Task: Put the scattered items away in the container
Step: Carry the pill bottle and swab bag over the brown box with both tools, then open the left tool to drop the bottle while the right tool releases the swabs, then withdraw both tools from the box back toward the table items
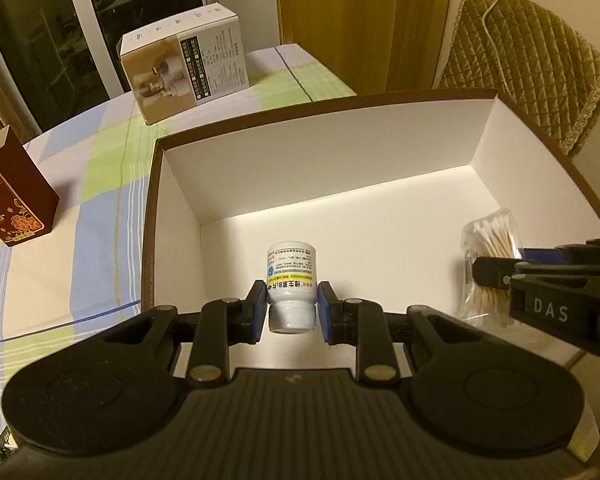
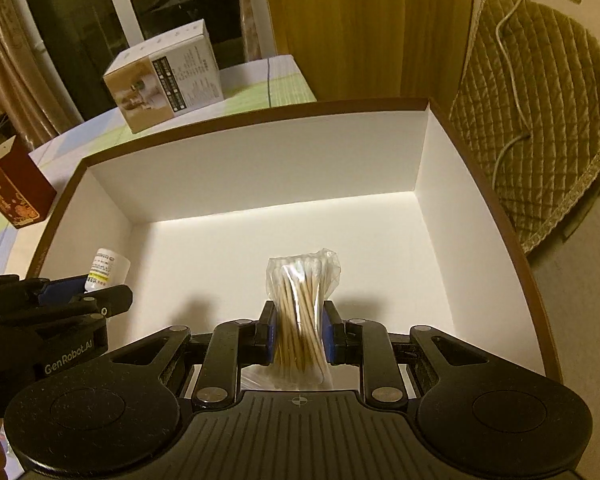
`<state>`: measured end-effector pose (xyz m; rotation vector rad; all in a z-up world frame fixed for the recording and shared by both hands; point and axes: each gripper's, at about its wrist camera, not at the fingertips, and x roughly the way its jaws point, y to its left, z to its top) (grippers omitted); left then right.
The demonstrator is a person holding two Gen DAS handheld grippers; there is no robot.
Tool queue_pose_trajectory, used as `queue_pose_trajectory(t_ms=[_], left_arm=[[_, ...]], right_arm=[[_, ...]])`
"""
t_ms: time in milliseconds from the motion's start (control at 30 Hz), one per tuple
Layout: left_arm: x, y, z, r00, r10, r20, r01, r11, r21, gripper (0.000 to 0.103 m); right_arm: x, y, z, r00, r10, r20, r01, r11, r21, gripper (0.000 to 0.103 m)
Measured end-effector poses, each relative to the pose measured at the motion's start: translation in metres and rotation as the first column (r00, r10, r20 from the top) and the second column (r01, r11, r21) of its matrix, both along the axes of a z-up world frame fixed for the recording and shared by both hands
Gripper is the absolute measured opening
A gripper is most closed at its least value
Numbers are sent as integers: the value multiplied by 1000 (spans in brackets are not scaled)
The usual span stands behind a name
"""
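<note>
Two things in our grippers: a pill bottle and a bag of cotton swabs, both over the box.

Left view, our left gripper (image 1: 292, 306): it pinches the small white pill bottle (image 1: 291, 276) near its cap end, with the cap pointing back at us.
Left view, where the bottle is: inside the walls of the big white box (image 1: 320, 160), low over the floor. We cannot tell if it touches the floor.
Left view, right side: our right gripper (image 1: 496, 270) squeezes the bag of cotton swabs (image 1: 490, 240) inside the box too.
Left view, the table: a white carton (image 1: 184, 64) and a dark red carton (image 1: 14, 196) stand on the checked cloth (image 1: 100, 184), outside the box.

Right view, our right gripper (image 2: 299, 334): its pads press on the middle of the swab bag (image 2: 300, 304).
Right view, where the bag is: over the middle of the box floor (image 2: 380, 248).
Right view, left side: the bottle (image 2: 106, 266) peeks out past our left gripper (image 2: 80, 288).

What is in the box: nothing lies loose in it that we can see.
How far we are: we think both things are ready to be let go.
What is left: open both grippers. The two cartons may need to go in too, but we are not sure.
</note>
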<state>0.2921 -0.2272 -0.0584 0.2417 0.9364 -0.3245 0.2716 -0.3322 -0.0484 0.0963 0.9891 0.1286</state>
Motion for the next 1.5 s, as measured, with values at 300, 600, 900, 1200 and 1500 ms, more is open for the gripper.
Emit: queue_pose_trajectory(t_ms=[300, 600, 900, 1200, 1500], left_arm=[[7, -12, -16, 998, -18, -68, 20, 999, 35, 22], [9, -14, -24, 993, -16, -118, 22, 999, 50, 43], [10, -10, -22, 993, 4, -119, 3, 999, 53, 59], [7, -12, -19, 994, -9, -106, 15, 998, 62, 71], [0, -9, -10, 997, -1, -74, 6, 998, 64, 77]], right_arm=[[8, -5, -13, 998, 2, -62, -3, 1000, -20, 25], [10, -1, -16, 996, 18, -82, -26, 995, -97, 56], [6, -6, -4, 1000, -1, -26, -1, 994, -111, 92], [4, -7, -2, 999, 8, -31, -12, 993, -115, 92], [-5, -6, 6, 1000, 12, 13, -11, 994, -105, 96]])
